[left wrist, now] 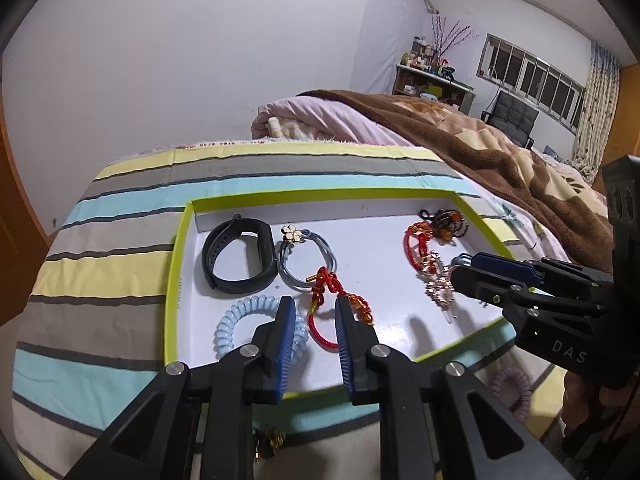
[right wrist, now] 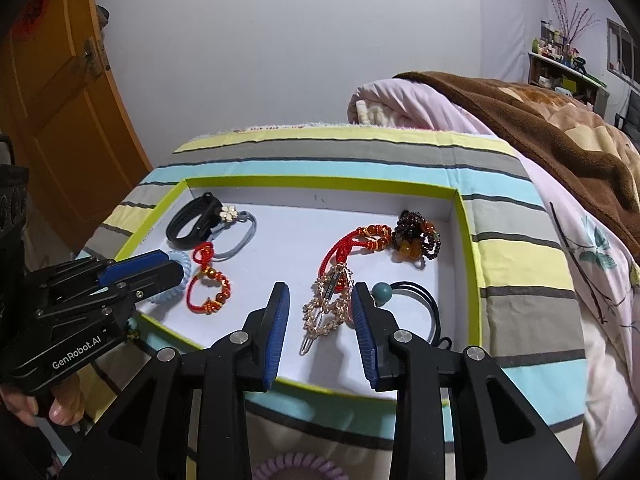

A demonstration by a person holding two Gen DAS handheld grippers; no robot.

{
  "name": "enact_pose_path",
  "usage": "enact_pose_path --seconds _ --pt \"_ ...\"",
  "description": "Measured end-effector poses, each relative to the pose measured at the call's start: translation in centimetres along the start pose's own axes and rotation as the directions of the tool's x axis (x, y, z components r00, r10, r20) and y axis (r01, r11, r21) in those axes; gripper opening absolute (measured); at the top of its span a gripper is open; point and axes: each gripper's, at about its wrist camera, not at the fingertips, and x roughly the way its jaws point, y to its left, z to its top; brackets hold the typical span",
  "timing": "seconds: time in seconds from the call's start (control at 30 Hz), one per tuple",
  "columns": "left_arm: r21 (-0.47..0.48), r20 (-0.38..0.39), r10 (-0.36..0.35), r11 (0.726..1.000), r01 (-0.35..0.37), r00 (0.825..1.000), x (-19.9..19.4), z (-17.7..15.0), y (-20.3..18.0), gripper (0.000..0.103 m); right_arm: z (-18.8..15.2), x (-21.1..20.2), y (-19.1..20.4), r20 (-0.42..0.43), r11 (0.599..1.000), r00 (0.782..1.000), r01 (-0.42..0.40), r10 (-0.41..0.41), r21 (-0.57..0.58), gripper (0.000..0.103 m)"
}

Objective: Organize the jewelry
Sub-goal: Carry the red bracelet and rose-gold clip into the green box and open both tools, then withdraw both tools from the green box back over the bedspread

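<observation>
The shallow green-rimmed tray [left wrist: 176, 280] lies on a striped cloth [left wrist: 100, 280] on the bed, and most pieces are already inside it: black wristband [left wrist: 236, 256] and grey flower hair tie [left wrist: 308, 256] at the far left, beaded bracelets [right wrist: 416, 236] at the far right.

The step in hand looks like release, so each gripper should lift straight back and clear the cords without snagging them.

The left gripper [left wrist: 316, 312] tilts down over the near left, jaws parted with nothing clamped, straddling the red cord bracelet [left wrist: 324, 312] beside the pale blue coil hair tie [left wrist: 240, 328].

The right gripper [right wrist: 320, 300] tilts down likewise, spread wide and empty, around the gold hair clip [right wrist: 328, 312]. 1 lilac coil tie [left wrist: 512, 392] waits outside the near rim.
</observation>
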Motion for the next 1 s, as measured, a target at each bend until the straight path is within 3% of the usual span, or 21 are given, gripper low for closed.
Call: enact_pose_path --seconds 0.27,0.57,1.0 --pt "-0.024 0.073 0.013 1.0 -0.011 0.997 -4.4 -1.6 -0.5 0.02 -1.8 -4.2 1.2 0.066 1.0 0.998 0.017 -0.016 -0.011 0.033" --pt "0.012 0.13 0.03 0.999 -0.032 0.991 -9.4 -5.8 -2.4 0.02 -5.8 -8.8 2.6 0.11 0.999 0.994 0.019 -0.016 -0.029 0.033" --pt "-0.045 0.161 0.066 0.997 -0.059 0.985 -15.1 -11.3 -3.3 0.02 -10.5 -14.0 3.6 0.139 1.0 0.99 -0.02 0.021 -0.012 0.033"
